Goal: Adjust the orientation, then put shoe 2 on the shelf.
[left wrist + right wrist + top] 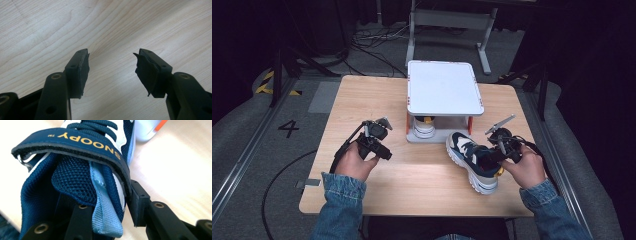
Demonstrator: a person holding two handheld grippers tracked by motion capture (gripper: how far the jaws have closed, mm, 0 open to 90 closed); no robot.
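Dark surroundings and a grey floor crossed by cables frame a pale wooden table (412, 175), on which a white two-tier rack (443, 90) with orange posts is set at the far middle.

At the left, a hand (354, 162) in a denim sleeve is seen resting low over the table, with the left gripper (382, 145) pointed toward the rack and its cable trailing back along the wrist. In the left gripper view its two black jaws are seen spread well apart above bare wood grain, with nothing between the worn pads (83, 71).

Under the rack's top shelf, on the lower tier, a second white shoe (424, 127) with a yellow detail is partly seen; the top shelf itself is flat and white.

Just to the right of the rack's front corner, a navy and white sneaker (472, 160) is seen on the table, its toe toward the rack and its heel toward the person. The right hand (527, 167) is held at that heel, angled inward, with the right gripper (502, 156) at the shoe's collar. In the right gripper view the jaws are seen clamped on the heel wall: one jaw is lodged inside the navy mesh lining beside the light blue pull loop (103, 205), the other is pressed against the outside, below the strap (75, 142) lettered SNOOPY.
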